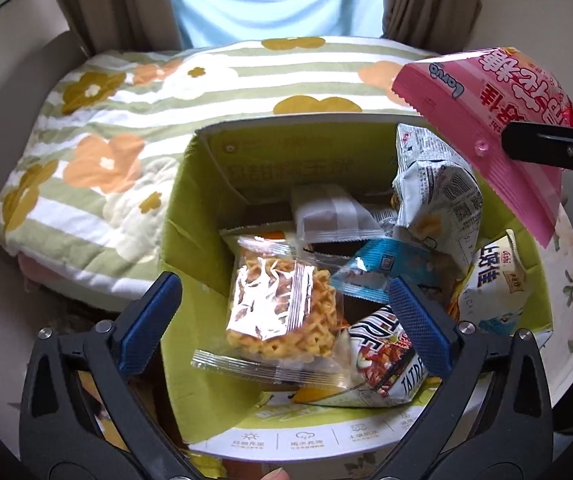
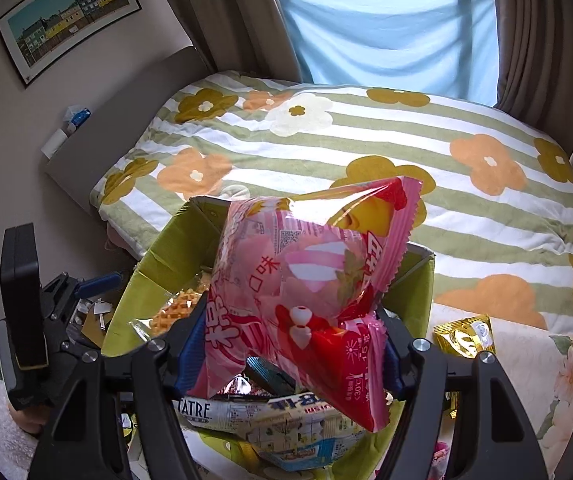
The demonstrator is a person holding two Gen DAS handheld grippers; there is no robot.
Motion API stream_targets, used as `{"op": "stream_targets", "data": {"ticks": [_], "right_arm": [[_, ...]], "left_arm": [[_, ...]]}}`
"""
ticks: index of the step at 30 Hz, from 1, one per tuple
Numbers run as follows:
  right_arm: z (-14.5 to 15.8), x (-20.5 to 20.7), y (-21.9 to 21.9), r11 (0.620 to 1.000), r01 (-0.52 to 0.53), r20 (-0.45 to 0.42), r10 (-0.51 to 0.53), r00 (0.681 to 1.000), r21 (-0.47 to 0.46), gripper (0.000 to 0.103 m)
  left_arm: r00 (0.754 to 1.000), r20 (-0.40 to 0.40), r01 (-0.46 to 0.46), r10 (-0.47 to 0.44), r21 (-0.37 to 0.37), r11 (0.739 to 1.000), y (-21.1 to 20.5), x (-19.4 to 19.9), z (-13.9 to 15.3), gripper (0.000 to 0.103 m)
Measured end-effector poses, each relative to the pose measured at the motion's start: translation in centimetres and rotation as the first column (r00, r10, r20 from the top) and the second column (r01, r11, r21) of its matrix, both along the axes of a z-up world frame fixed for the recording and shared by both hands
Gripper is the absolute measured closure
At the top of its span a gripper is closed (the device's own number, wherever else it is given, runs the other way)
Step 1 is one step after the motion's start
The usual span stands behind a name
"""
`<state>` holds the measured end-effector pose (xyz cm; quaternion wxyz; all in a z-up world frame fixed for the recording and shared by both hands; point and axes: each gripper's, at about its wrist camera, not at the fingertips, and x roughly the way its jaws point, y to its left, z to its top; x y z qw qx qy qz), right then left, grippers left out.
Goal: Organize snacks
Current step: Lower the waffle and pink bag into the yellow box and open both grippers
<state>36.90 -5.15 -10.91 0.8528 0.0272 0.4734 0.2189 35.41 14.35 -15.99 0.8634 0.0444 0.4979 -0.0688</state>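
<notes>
A green cardboard box [image 1: 190, 216] holds several snack packs, among them a clear pack of noodle snack [image 1: 282, 308], a white and blue bag [image 1: 442, 200] and a "TATRE" bag [image 1: 386, 364]. My left gripper [image 1: 282, 316] is open and empty, its blue pads above the box on either side of the noodle pack. My right gripper [image 2: 286, 344] is shut on a pink snack bag [image 2: 306, 276] and holds it above the box [image 2: 142, 300]. In the left wrist view the pink bag [image 1: 498, 120] hangs at the upper right.
The box stands against a bed with a striped, flowered blanket [image 1: 134, 120]. A gold packet [image 2: 466, 334] lies on a floral cloth [image 2: 538, 380] right of the box. A curtained window [image 2: 386, 24] lies beyond the bed. Clutter sits on the left floor [image 2: 86, 312].
</notes>
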Motion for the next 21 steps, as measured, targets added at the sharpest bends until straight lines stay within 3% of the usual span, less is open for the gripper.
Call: {"op": "stream_targets", "data": {"ticks": [6, 13, 15, 17, 21], "right_arm": [[0.1, 0.0, 1.2, 0.999, -0.045, -0.005, 0.045, 0.999, 0.009, 0.036], [0.4, 0.3, 4.3, 0.991, -0.135, 0.011, 0.135, 0.991, -0.009, 0.028], [0.4, 0.3, 4.7, 0.991, -0.136, 0.030, 0.136, 0.990, -0.006, 0.011], [0.4, 0.0, 4.8, 0.991, -0.134, 0.054, 0.134, 0.990, -0.008, 0.001], [0.3, -0.7, 4.2, 0.991, -0.131, 0.070, 0.132, 0.989, -0.012, 0.001]], "left_arm": [[1.000, -0.003, -0.024, 0.024, -0.013, 1.000, 0.5, -0.5, 0.4, 0.000], [0.999, 0.002, -0.038, 0.038, -0.019, 0.999, 0.5, -1.7, 1.2, 0.000], [0.999, 0.000, -0.043, 0.043, -0.020, 0.999, 0.5, -2.1, 1.3, 0.000], [0.999, 0.000, -0.048, 0.048, -0.017, 0.999, 0.5, -2.5, 1.5, 0.000], [0.998, -0.006, -0.063, 0.063, -0.021, 0.998, 0.7, -3.2, 1.5, 0.000]]}}
